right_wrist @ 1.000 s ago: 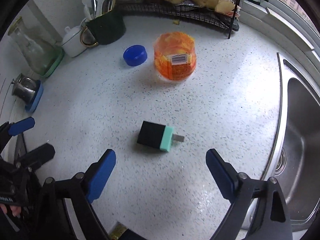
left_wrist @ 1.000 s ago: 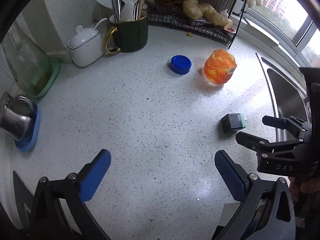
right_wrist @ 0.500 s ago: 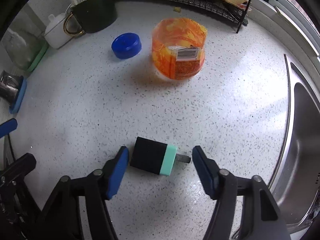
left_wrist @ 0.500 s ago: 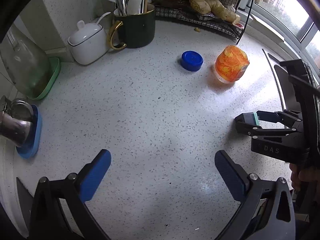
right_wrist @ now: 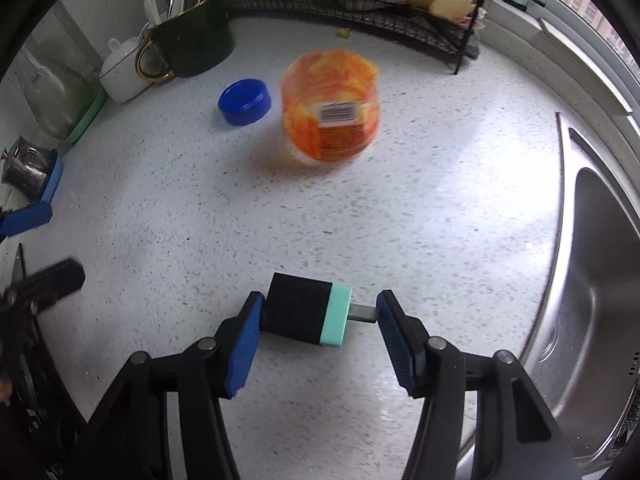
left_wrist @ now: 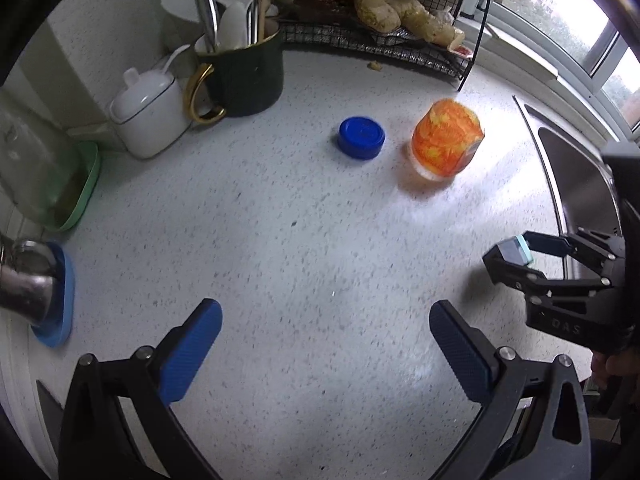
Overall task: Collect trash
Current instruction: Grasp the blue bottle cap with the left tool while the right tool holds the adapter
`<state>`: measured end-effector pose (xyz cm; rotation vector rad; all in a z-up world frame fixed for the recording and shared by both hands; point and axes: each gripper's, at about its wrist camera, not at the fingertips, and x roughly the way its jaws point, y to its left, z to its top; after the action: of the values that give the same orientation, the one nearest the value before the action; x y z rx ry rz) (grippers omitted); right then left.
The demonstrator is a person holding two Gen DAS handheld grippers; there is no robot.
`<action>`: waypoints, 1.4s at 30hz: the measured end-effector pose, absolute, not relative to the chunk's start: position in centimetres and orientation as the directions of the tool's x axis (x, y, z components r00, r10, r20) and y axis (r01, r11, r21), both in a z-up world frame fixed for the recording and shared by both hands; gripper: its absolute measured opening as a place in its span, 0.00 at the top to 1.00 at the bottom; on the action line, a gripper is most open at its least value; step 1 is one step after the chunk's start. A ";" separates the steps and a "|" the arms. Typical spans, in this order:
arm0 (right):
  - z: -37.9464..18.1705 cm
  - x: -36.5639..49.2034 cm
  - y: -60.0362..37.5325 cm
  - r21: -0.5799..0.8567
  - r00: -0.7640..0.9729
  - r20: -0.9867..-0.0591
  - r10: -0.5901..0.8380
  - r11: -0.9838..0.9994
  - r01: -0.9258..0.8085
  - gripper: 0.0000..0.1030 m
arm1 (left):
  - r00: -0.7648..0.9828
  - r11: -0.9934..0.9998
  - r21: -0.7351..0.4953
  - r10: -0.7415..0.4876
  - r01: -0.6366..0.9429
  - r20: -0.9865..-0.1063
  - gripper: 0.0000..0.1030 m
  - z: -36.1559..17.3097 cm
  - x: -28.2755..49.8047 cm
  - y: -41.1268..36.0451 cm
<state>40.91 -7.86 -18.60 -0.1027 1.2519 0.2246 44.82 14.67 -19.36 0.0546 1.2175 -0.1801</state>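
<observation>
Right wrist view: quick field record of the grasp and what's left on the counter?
right gripper: shut on black-and-teal block, jaws have just been closing
black-and-teal block: between the pads, left pad on black end, right pad at its metal prong
left gripper: open, nothing between jaws
orange jar: upright on counter, lid off
blue lid: lying left of jar, apart from it
sink: right of the block

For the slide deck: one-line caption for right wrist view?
Right gripper closing around black-and-teal block, orange jar beyond.
</observation>
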 end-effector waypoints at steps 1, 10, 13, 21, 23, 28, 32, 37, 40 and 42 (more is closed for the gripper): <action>-18.2 40.7 -8.4 0.046 0.302 -0.947 0.113 0.974 -0.221 0.47 | 0.339 0.983 -0.054 -0.112 0.175 -0.934 0.00 -19.3 45.6 14.4; -16.3 40.5 -13.9 0.016 0.317 -0.946 0.065 0.988 -0.155 0.47 | 0.369 0.968 -0.041 -0.134 0.249 -0.920 0.00 -20.0 52.8 11.8; -16.0 40.3 -14.8 -0.033 0.330 -0.944 0.016 0.990 -0.141 0.47 | 0.358 0.953 -0.037 -0.149 0.301 -0.922 0.00 -20.9 55.2 10.8; -16.9 39.5 -15.4 -0.071 0.311 -0.950 -0.025 0.988 -0.137 0.47 | 0.336 0.887 0.008 -0.166 0.462 -0.927 0.00 -23.4 58.6 9.3; -17.6 40.5 -15.7 -0.067 0.300 -0.954 -0.026 0.990 -0.127 0.47 | 0.331 0.886 0.020 -0.151 0.462 -0.932 0.00 -24.1 59.5 9.2; -18.3 41.3 -16.3 -0.062 0.276 -0.961 -0.032 0.993 -0.101 0.47 | 0.327 0.874 0.032 -0.146 0.484 -0.934 0.21 -25.4 60.9 9.1; -18.3 41.6 -16.7 -0.061 0.271 -0.962 -0.034 0.994 -0.091 0.47 | 0.319 0.866 0.017 -0.166 0.499 -0.933 0.36 -25.8 61.0 8.8; -18.1 41.8 -16.4 -0.056 0.274 -0.961 -0.030 0.994 -0.089 0.47 | 0.329 0.882 -0.010 -0.186 0.471 -0.926 0.58 -25.6 60.6 9.2; -17.9 41.7 -16.0 -0.057 0.284 -0.958 -0.026 0.993 -0.101 0.47 | 0.309 0.888 -0.042 -0.204 0.459 -0.929 0.58 -25.5 60.0 9.4; -17.8 41.7 -15.7 -0.053 0.291 -0.957 -0.019 0.993 -0.110 0.47 | 0.305 0.891 -0.053 -0.210 0.451 -0.929 0.58 -25.2 59.1 9.8</action>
<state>41.70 -15.74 -17.83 -0.1159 1.2750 0.0605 59.12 9.82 -25.25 0.2346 1.1839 -0.4429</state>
